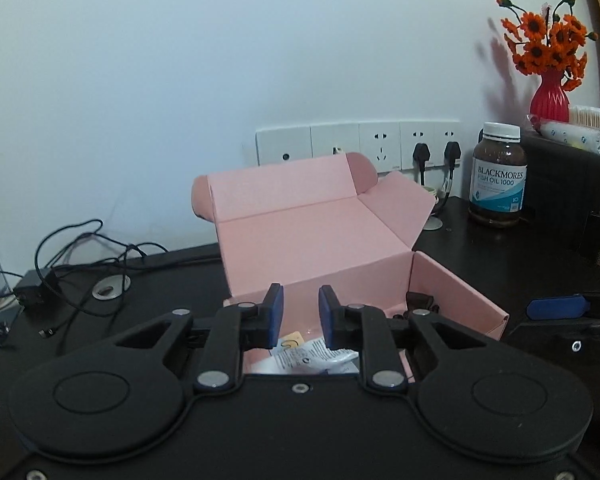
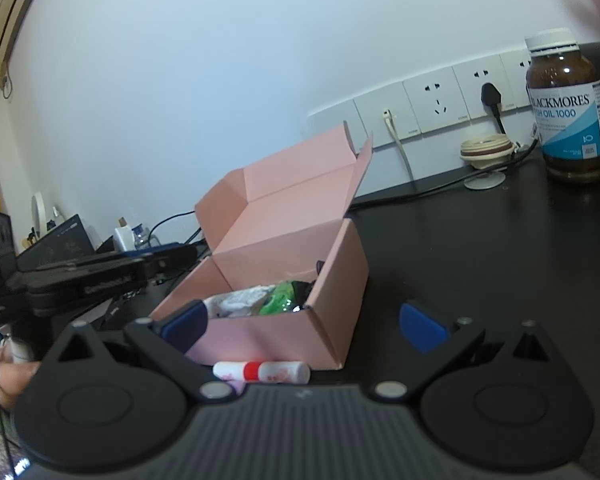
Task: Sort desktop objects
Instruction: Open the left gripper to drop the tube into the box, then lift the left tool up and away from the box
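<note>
The left gripper [image 1: 301, 314] hovers above the open pink box [image 1: 340, 236] on the dark counter [image 1: 480, 264], its fingers drawn in as near as they go with nothing between them. The right gripper [image 2: 304, 326] waits with fingers spread wide, a white-and-red tube [image 2: 261, 372] lying just before the box (packets already inside).

I see even, cool indoor light; the flowers [image 1: 548, 38] throw a soft shadow leftward on the wall [image 1: 180, 80], and fisheye bending curves both views' edges.
</note>
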`<act>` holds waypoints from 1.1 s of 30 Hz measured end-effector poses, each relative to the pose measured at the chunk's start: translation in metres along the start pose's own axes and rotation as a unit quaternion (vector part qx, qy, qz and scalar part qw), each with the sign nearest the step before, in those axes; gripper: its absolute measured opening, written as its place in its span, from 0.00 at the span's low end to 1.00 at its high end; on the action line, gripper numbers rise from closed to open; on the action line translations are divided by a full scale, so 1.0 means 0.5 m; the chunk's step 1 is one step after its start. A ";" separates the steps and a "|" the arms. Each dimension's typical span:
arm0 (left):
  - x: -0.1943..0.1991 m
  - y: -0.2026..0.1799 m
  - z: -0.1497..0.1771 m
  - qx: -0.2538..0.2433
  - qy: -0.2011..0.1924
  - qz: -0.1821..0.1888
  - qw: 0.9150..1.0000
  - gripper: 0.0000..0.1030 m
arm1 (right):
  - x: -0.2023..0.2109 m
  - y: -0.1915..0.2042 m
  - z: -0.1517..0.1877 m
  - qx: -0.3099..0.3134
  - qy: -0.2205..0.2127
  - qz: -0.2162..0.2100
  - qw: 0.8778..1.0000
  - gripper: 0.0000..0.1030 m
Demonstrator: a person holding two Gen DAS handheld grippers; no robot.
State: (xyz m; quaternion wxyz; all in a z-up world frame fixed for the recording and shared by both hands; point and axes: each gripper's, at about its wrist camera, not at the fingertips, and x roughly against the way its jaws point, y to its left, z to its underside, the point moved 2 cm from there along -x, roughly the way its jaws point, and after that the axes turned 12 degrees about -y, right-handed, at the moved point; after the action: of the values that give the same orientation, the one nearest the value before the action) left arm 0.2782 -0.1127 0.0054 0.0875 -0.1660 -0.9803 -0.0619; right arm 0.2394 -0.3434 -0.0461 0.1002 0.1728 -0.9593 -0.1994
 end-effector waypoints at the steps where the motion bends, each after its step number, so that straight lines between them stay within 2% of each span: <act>1: -0.002 -0.001 0.003 -0.004 0.002 0.000 1.000 0.19 | 0.000 0.000 0.000 0.000 0.001 0.000 1.000 0.99; 4: -0.012 -0.006 0.011 -0.017 0.017 0.003 1.000 0.19 | -0.003 0.001 0.001 0.002 0.003 -0.001 1.000 0.99; 9: -0.026 0.004 0.009 0.002 0.029 0.002 1.000 0.19 | -0.004 -0.002 0.001 -0.001 0.002 0.001 1.000 0.99; 13: -0.033 -0.003 0.014 -0.008 0.035 0.003 0.999 0.22 | -0.004 -0.001 0.002 -0.001 0.003 0.001 1.000 0.99; 18: -0.020 -0.011 0.022 -0.035 0.016 -0.004 0.999 0.27 | -0.002 -0.002 0.002 -0.003 0.002 0.001 1.000 0.99; 20: -0.004 -0.010 0.022 -0.038 -0.009 -0.006 0.999 0.46 | -0.002 -0.003 0.002 -0.004 0.002 0.002 1.000 0.99; 22: 0.018 -0.007 0.022 -0.035 -0.044 -0.017 0.998 0.89 | -0.002 -0.004 0.003 -0.005 0.002 0.002 1.000 0.99; 23: 0.032 -0.004 0.023 -0.034 -0.066 -0.026 0.997 0.95 | -0.002 -0.004 0.003 -0.005 0.002 0.003 1.000 0.99; 24: 0.047 -0.002 0.025 -0.035 -0.090 -0.034 0.995 0.97 | -0.001 -0.004 0.003 -0.006 0.002 0.004 1.000 0.99; 26: 0.067 0.004 0.027 -0.041 -0.112 -0.034 0.992 0.99 | -0.001 -0.004 0.004 -0.006 0.002 0.006 1.000 0.99; 30: 0.090 0.021 0.035 -0.048 -0.137 -0.033 0.989 1.00 | -0.001 -0.002 0.005 -0.004 0.003 0.012 1.000 0.99; 33: 0.091 0.039 0.042 -0.046 -0.141 -0.040 0.988 1.00 | -0.002 -0.002 0.006 -0.001 0.006 0.018 1.000 0.99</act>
State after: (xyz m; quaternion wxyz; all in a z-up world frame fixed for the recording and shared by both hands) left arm 0.2396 -0.0769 -0.0045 -0.0615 -0.1374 -0.9849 -0.0860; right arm 0.2397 -0.3427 -0.0495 0.1101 0.1569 -0.9615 -0.1970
